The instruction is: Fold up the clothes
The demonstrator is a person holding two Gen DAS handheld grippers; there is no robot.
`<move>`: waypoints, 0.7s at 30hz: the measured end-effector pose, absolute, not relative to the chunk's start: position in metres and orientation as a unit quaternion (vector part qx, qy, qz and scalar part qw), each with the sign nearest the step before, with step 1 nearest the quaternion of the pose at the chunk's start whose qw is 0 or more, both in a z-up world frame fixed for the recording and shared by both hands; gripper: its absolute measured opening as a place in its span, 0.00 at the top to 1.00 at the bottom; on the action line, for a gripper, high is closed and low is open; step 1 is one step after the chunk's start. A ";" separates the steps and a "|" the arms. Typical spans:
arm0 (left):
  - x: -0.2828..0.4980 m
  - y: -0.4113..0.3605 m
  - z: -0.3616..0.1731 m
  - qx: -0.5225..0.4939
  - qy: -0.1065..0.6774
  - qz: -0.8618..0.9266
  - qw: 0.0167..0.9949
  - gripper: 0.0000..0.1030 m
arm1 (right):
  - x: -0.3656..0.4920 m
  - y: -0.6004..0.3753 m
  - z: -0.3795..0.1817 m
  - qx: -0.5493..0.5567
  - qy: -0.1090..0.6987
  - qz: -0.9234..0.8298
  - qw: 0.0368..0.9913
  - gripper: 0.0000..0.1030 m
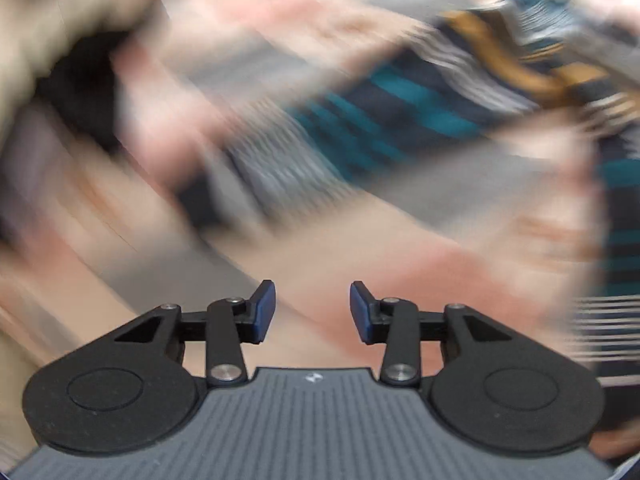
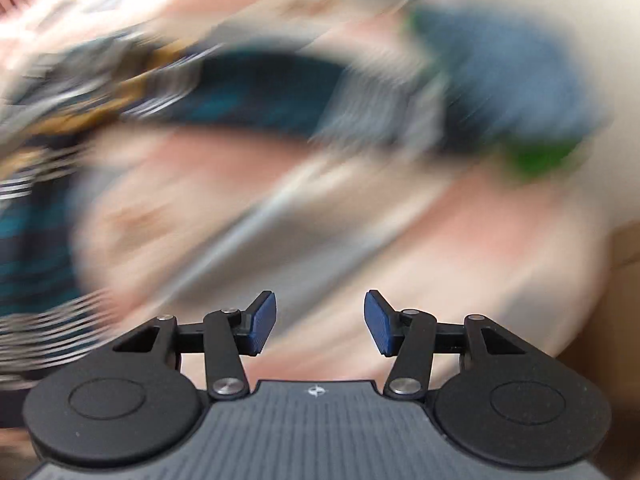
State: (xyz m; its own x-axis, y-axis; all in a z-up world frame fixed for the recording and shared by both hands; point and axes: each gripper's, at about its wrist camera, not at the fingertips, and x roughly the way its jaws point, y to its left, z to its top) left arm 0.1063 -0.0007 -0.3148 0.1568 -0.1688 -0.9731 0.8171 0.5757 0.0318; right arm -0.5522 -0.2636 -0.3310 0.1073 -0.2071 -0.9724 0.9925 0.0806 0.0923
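Blurred navy-teal-mustard striped garment, crumpled, unfolded

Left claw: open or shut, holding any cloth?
Open. The left claw shows a clear gap between its blue pads, with nothing between them.

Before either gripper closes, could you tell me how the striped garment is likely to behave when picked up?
The striped garment lies rumpled, so it will probably hang limp from a pinch. Being cloth, it likely weighs little. Both views are blurred; its thickness is unclear.
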 end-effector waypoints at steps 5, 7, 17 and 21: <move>0.021 0.043 -0.365 0.085 0.679 -0.388 0.618 0.63 | -0.497 -0.197 -0.392 0.576 0.377 -0.396 0.608 0.50; 0.006 0.055 -0.382 0.039 0.706 -0.362 0.607 0.58 | -0.481 -0.185 -0.402 0.589 0.363 -0.386 0.610 0.50; -0.029 0.040 -0.398 0.046 0.711 -0.388 0.584 0.95 | -0.450 -0.181 -0.411 0.564 0.381 -0.387 0.622 0.94; -0.064 0.017 -0.328 0.151 0.620 -0.516 0.572 0.89 | -0.464 -0.182 -0.356 0.506 0.399 -0.382 0.663 0.95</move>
